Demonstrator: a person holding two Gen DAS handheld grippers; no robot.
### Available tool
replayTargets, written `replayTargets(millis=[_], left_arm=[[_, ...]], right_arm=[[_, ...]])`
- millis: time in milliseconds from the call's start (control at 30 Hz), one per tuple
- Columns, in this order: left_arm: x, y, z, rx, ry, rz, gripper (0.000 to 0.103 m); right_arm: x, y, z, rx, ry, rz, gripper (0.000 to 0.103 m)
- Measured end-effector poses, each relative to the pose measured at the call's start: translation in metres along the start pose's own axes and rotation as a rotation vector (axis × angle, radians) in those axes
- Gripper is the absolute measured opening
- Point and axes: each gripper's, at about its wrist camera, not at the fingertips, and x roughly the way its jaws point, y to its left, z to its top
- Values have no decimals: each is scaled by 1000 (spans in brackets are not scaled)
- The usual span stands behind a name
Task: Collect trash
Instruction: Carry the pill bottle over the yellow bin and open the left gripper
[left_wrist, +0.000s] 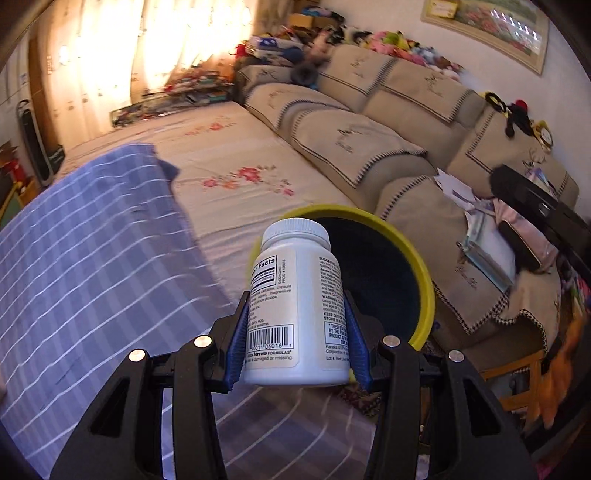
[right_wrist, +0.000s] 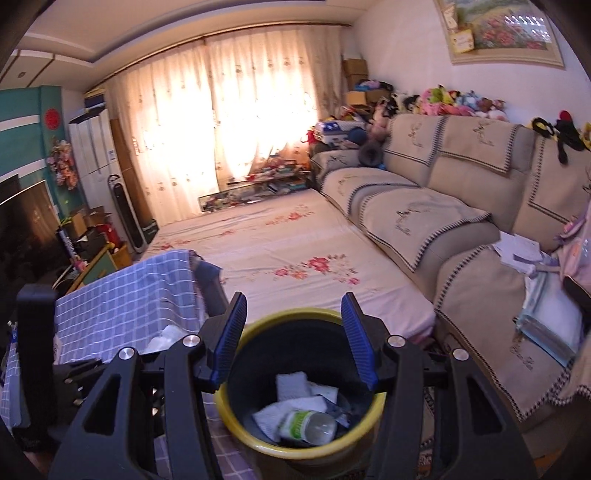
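One white plastic pill bottle carried over a yellow-rimmed dark round bin.
Left gripper jaws clamp the bottle's sides, its cap just inside the bin's near rim; right gripper jaws stand apart with nothing between them above the bin's mouth, where crumpled white paper and a clear bottle lie.

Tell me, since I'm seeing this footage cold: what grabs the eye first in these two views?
The white supplement bottle fills the left wrist view, clamped between the left gripper's blue jaws just in front of the yellow-rimmed trash bin. In the right wrist view the empty right gripper hangs over that bin, with crumpled paper and a plastic bottle inside. Behind glow sunlit curtains.
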Motion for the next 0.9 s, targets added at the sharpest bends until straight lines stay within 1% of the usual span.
replayTargets(millis=[133, 200, 233, 267, 300, 367, 400, 500, 567, 633, 700, 767, 867, 900], left_arm=[[45, -24, 20, 27, 45, -28, 47], [67, -32, 28, 38, 61, -34, 55], [75, -34, 31, 38, 64, -40, 69], [83, -35, 32, 37, 61, -31, 79], [88, -36, 34, 36, 56, -10, 80], [94, -32, 37, 25, 54, -12, 80], [90, -29, 36, 8, 45, -20, 80], [66, -13, 32, -15, -9, -21, 81], [41, 2, 27, -36, -62, -12, 85], [8, 18, 22, -65, -138, -6, 88], [-28, 34, 13, -82, -225, 16, 90], [-72, 53, -2, -94, -328, 59, 93], [-127, 89, -24, -126, -443, 142, 96], [-142, 102, -31, -140, -465, 164, 96]], right_arm=[[-6, -22, 0, 26, -12, -40, 51], [-10, -27, 3, 28, -24, -59, 51], [-12, -29, 4, 28, -31, -68, 51], [-13, -29, 6, 27, -35, -74, 52], [-14, -29, 7, 25, -37, -78, 53], [-15, -28, 8, 20, -36, -77, 53], [-15, -28, 7, 18, -35, -76, 53], [-12, -24, 4, 18, -24, -64, 53], [-9, -19, 3, 19, -18, -49, 53], [-7, -12, 2, 21, -15, -30, 53], [-4, 3, 4, 7, -12, 2, 53], [-3, 22, 6, -13, -15, 37, 53], [2, 57, 9, -49, -7, 105, 55], [4, 67, 8, -64, -1, 119, 55]])
